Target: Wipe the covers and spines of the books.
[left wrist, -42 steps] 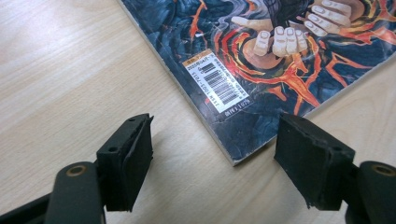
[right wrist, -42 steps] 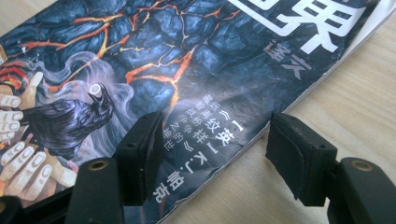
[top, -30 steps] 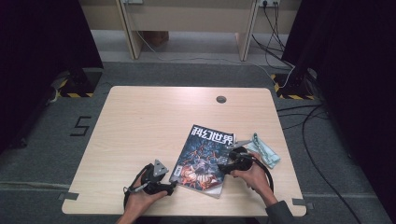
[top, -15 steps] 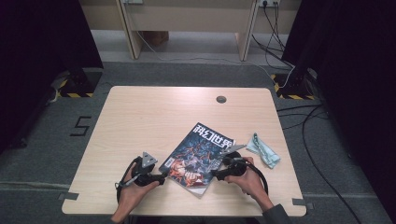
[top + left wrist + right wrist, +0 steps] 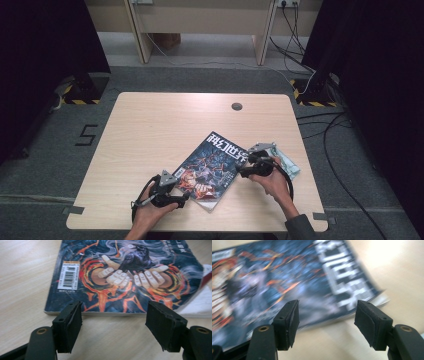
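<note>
The magazine (image 5: 211,171) lies flat near the table's (image 5: 150,130) front edge. Left gripper (image 5: 113,325) faces its near edge, jaws apart and empty. Right gripper (image 5: 325,320), jaws just narrowed yet gripping nothing, flanks its right side, likely preparing a two-handed grip.

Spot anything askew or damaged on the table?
The magazine lies diagonally to the table edges, and its lower right cover corner curls up off the pages in the left gripper view. Nothing spilled.
</note>
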A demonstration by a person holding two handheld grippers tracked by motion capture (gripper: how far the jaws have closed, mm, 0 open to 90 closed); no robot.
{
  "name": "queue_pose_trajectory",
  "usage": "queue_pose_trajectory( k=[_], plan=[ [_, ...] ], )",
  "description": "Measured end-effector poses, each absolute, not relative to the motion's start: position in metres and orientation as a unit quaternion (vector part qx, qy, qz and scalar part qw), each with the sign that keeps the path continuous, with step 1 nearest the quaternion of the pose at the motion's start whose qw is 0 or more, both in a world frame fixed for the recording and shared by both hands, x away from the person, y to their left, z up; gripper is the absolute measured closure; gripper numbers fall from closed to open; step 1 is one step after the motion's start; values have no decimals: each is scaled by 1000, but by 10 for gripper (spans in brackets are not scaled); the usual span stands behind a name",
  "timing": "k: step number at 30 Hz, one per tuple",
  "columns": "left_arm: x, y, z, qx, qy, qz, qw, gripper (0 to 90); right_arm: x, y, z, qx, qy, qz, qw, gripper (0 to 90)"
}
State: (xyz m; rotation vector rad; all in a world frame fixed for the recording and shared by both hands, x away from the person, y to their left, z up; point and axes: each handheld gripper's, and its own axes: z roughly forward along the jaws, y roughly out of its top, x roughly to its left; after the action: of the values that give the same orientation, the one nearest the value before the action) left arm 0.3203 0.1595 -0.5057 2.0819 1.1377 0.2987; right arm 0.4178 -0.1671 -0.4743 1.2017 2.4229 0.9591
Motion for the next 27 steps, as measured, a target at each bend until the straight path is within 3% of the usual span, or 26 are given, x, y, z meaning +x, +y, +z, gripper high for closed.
queue_pose_trajectory(
  k=[11,20,27],
  plan=[
    [324,158,-506,807,449,106,369,256,467,-164,-492,448,831,302,130,326],
    [333,163,-506,796,463,104,375,248,463,-170,-495,456,828,307,107,326],
    [348,168,-507,788,477,118,371,224,436,-176,-491,438,846,291,90,325]
  ],
)
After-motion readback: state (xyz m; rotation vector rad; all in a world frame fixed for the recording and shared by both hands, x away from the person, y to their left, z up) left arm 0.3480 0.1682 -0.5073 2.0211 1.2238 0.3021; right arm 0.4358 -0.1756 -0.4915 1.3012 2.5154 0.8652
